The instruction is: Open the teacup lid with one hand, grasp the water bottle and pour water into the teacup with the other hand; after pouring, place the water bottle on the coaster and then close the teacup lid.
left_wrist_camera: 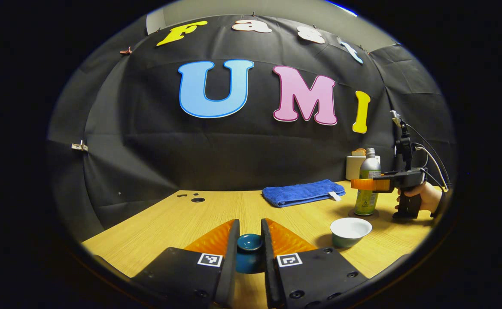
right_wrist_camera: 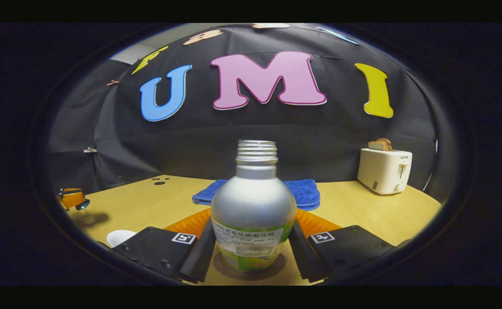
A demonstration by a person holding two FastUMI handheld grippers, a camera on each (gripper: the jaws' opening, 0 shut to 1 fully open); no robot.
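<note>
The dark teal teacup lid is held off the cup. The teacup, white inside and open, sits at its 3 o'clock. The uncapped silver water bottle stands upright on the round coaster, at the cup's 1 o'clock.
</note>
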